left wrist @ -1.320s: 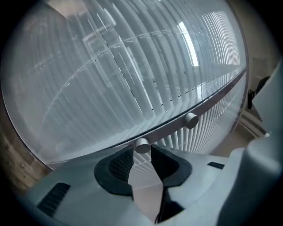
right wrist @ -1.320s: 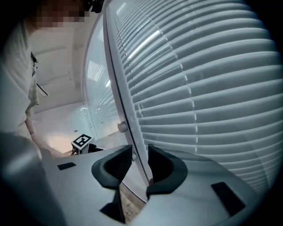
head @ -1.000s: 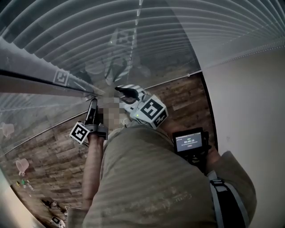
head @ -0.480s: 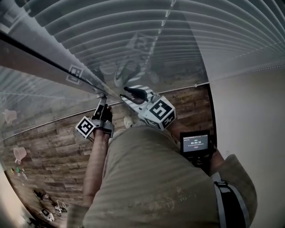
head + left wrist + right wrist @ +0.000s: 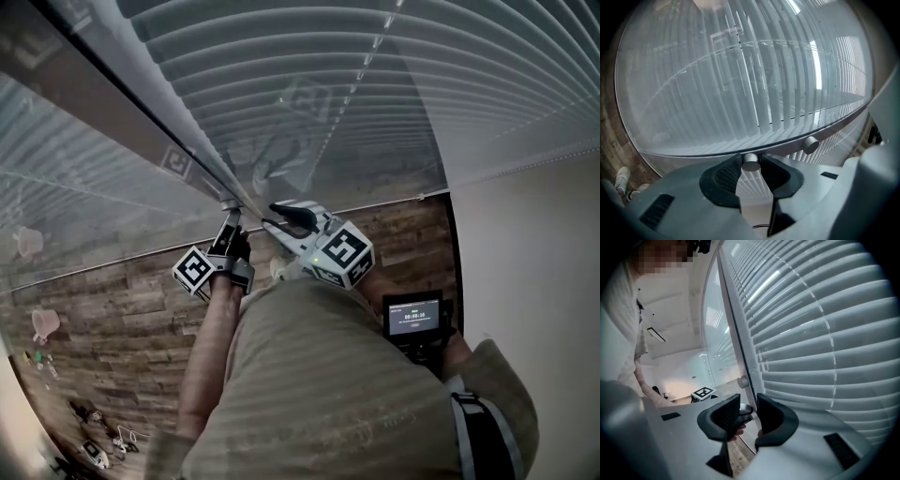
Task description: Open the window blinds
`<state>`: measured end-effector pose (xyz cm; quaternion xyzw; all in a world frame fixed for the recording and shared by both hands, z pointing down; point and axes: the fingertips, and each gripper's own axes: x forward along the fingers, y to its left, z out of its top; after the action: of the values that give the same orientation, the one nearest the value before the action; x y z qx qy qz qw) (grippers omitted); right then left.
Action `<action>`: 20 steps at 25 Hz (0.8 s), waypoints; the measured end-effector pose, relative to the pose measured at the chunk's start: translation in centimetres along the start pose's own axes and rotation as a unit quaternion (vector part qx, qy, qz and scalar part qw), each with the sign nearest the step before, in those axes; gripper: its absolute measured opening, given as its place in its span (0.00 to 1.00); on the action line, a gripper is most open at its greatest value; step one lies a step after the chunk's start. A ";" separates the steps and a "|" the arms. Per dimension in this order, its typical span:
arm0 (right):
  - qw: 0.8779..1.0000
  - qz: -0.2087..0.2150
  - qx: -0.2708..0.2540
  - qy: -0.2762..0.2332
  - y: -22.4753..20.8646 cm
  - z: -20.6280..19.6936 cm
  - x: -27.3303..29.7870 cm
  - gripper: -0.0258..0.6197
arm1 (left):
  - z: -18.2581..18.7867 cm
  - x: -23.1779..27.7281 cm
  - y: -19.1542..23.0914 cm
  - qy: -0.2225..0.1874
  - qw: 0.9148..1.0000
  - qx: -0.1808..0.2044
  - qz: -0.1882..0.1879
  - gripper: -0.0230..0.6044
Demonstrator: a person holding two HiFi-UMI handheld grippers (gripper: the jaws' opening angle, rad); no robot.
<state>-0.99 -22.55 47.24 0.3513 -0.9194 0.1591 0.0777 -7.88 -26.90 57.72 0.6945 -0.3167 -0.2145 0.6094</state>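
The window blinds (image 5: 375,84) hang shut behind glass, their slats filling the right gripper view (image 5: 825,333). A grey frame bar (image 5: 141,103) runs diagonally and carries small round knobs. My left gripper (image 5: 230,214) points level at the bar. Its jaws have just been closing, and in the left gripper view it (image 5: 751,171) pinches a knob (image 5: 751,163) between both pads. A second knob (image 5: 810,144) sits to the right. My right gripper (image 5: 283,212) is just beside it, jaws apart (image 5: 744,414), with nothing clamped; past the gap show the bar and fingers of the left hand.
A wood-pattern floor (image 5: 122,319) lies below, with small objects (image 5: 94,450) at the lower left. A white wall (image 5: 534,244) stands at the right. A small device with a lit screen (image 5: 412,317) sits by the right hand. The person's torso fills the lower middle.
The head view has swung, so the bar and blinds now sit further up and right. The right gripper's tips have edged closer to the bar. The left gripper stays at its knob.
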 end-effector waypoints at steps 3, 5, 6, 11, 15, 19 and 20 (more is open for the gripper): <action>1.000 0.019 -0.003 -0.008 -0.9 0.5 -0.5 0.22 | 0.3 0.3 1.0 -0.016 1.000 -0.009 0.009 0.27; 1.000 0.027 -0.001 -0.011 -0.8 0.4 -0.8 0.22 | 0.1 0.1 1.0 -0.025 0.999 -0.019 0.007 0.27; 1.000 0.029 0.000 -0.010 -0.7 0.4 -0.8 0.22 | 0.1 -0.1 0.9 -0.029 0.999 -0.019 0.007 0.27; 0.999 0.053 0.002 -0.009 0.1 1.7 -0.5 0.22 | 1.0 -1.1 0.1 -0.046 0.998 0.016 0.037 0.27; 0.996 0.086 0.007 -0.021 -0.1 1.4 0.1 0.22 | 1.1 -1.0 0.9 -0.074 0.995 0.030 0.055 0.26; 0.993 0.114 0.012 -0.020 0.1 0.3 0.0 0.22 | 1.0 -0.3 1.0 -0.088 0.993 0.049 0.063 0.25; 0.993 0.118 0.011 -0.017 0.3 0.2 0.0 0.22 | 1.0 -0.4 0.9 -0.089 0.992 0.055 0.069 0.25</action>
<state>-1.18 -22.44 46.99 0.2438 -0.9538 0.1710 0.0390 -9.02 -27.38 58.45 0.6814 -0.4283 -0.2155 0.5531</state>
